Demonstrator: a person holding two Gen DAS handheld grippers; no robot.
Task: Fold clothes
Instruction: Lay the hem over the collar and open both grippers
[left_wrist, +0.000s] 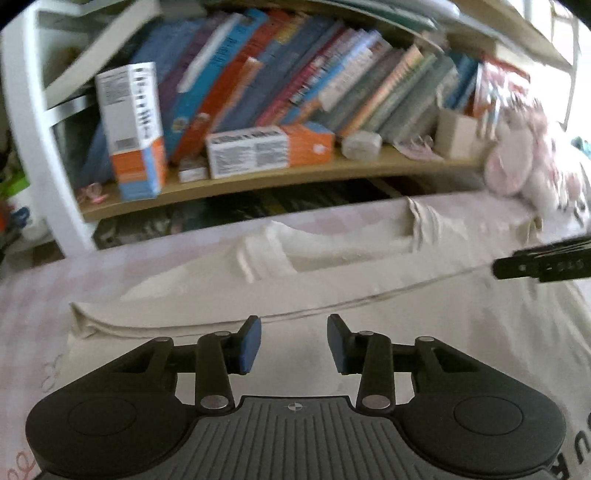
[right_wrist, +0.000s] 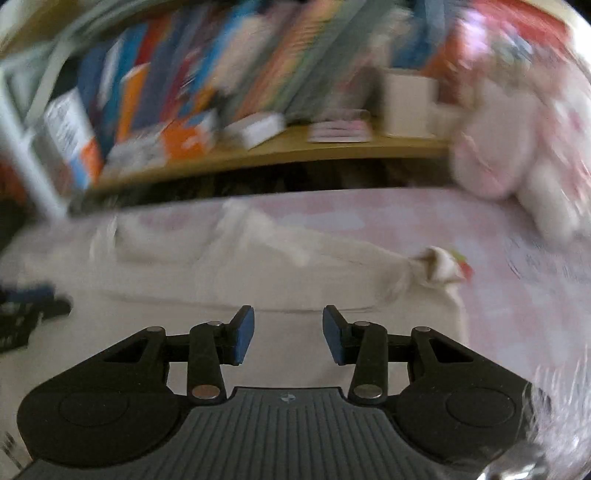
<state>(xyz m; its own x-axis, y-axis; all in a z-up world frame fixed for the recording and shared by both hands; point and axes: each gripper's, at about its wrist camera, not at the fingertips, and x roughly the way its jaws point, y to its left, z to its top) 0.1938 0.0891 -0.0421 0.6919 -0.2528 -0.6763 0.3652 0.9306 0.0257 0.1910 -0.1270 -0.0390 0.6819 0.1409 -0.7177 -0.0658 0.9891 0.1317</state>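
A cream-white garment (left_wrist: 332, 280) lies spread on a pink checked bed sheet (left_wrist: 33, 295), with a fold edge running across it. In the left wrist view my left gripper (left_wrist: 294, 345) hovers over the near part of the cloth, blue pads apart, nothing between them. The right gripper's black tip (left_wrist: 543, 264) pokes in from the right edge. In the blurred right wrist view the same garment (right_wrist: 258, 273) shows a bunched corner (right_wrist: 439, 266) at right. My right gripper (right_wrist: 288, 334) is open above the cloth, with nothing in it. The left gripper (right_wrist: 26, 314) shows at the left edge.
A wooden shelf (left_wrist: 295, 177) behind the bed holds a row of leaning books (left_wrist: 295, 74) and orange-and-white boxes (left_wrist: 269, 149). A pink-white plush toy (left_wrist: 524, 162) sits at the bed's far right. A white frame post (left_wrist: 33, 147) stands at left.
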